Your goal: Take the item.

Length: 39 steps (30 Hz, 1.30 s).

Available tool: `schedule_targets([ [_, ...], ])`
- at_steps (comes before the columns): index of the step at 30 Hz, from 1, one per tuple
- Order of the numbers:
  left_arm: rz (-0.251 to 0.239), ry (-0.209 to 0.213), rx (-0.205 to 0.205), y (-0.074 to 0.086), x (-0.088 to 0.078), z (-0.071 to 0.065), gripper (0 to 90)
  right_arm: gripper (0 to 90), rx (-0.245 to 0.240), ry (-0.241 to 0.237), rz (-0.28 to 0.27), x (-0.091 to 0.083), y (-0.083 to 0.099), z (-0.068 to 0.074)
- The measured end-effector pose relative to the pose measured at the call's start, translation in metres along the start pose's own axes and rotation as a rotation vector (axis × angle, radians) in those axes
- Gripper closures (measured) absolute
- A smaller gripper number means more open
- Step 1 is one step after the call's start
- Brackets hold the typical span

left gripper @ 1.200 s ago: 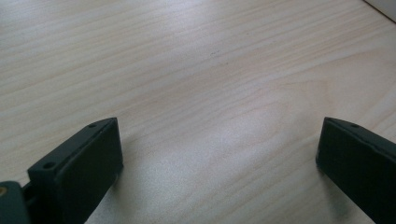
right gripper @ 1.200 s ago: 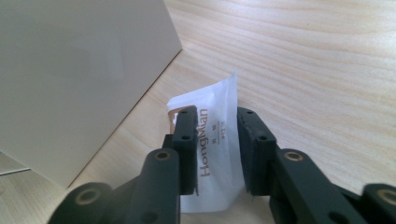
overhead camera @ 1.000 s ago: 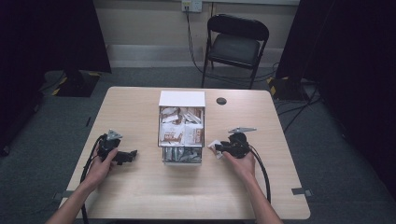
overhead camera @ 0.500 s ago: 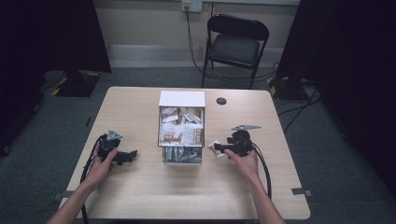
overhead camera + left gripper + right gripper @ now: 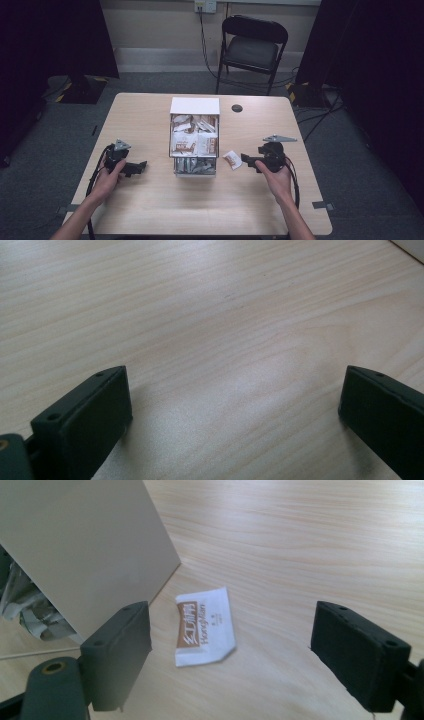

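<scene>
Right claw (image 5: 246, 162) jaws just opened wide and let go of the sachet (image 5: 232, 160), now flat on the desk (image 5: 150, 210) beside the box (image 5: 195, 106), so placement looks done; left claw (image 5: 141, 166) open, empty.

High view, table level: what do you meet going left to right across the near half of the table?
Left gripper, fingers open → white box of packets → lone sachet lying on the table → right gripper, fingers just opened, nothing between them.
</scene>
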<state>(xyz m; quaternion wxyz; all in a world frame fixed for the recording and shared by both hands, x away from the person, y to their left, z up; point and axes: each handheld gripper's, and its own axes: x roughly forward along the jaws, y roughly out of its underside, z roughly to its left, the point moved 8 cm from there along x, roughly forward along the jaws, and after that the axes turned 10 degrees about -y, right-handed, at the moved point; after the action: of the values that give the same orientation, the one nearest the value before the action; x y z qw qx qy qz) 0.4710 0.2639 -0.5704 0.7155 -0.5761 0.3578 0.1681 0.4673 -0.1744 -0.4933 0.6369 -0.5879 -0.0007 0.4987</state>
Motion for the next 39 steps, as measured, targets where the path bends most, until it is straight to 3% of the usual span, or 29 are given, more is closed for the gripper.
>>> schedule_targets([
  [6, 0.001, -0.001, 0.002, 0.001, 0.000, 0.000, 0.1, 16.2, 0.007, 0.029, 0.001, -0.016, 0.007, 0.000],
  [9, 0.005, 0.001, 0.005, 0.001, -0.001, 0.000, 0.1, 17.0, -0.016, 0.093, 0.029, -0.029, 0.014, -0.003],
  [13, 0.004, 0.001, 0.004, 0.001, -0.001, 0.000, 0.1, 17.0, -0.008, 0.119, 0.031, -0.041, 0.020, -0.007],
  [19, 0.007, -0.001, 0.009, 0.001, -0.001, 0.000, 0.1, 16.4, 0.030, 0.163, 0.008, -0.060, 0.034, -0.025],
  [22, 0.006, -0.002, 0.009, 0.001, -0.001, 0.000, 0.1, 17.1, 0.050, 0.189, 0.025, -0.066, 0.045, -0.037],
  [24, 0.006, -0.002, 0.009, 0.001, -0.001, 0.000, 0.1, 17.1, 0.059, 0.235, 0.058, -0.069, 0.054, -0.046],
  [32, 0.006, -0.002, 0.009, 0.001, -0.001, 0.000, 0.1, 16.3, 0.107, 0.289, 0.085, -0.068, 0.074, -0.072],
  [39, 0.006, -0.001, 0.009, 0.001, -0.001, 0.000, 0.1, 13.4, 0.130, 0.403, 0.164, -0.058, 0.087, -0.092],
])
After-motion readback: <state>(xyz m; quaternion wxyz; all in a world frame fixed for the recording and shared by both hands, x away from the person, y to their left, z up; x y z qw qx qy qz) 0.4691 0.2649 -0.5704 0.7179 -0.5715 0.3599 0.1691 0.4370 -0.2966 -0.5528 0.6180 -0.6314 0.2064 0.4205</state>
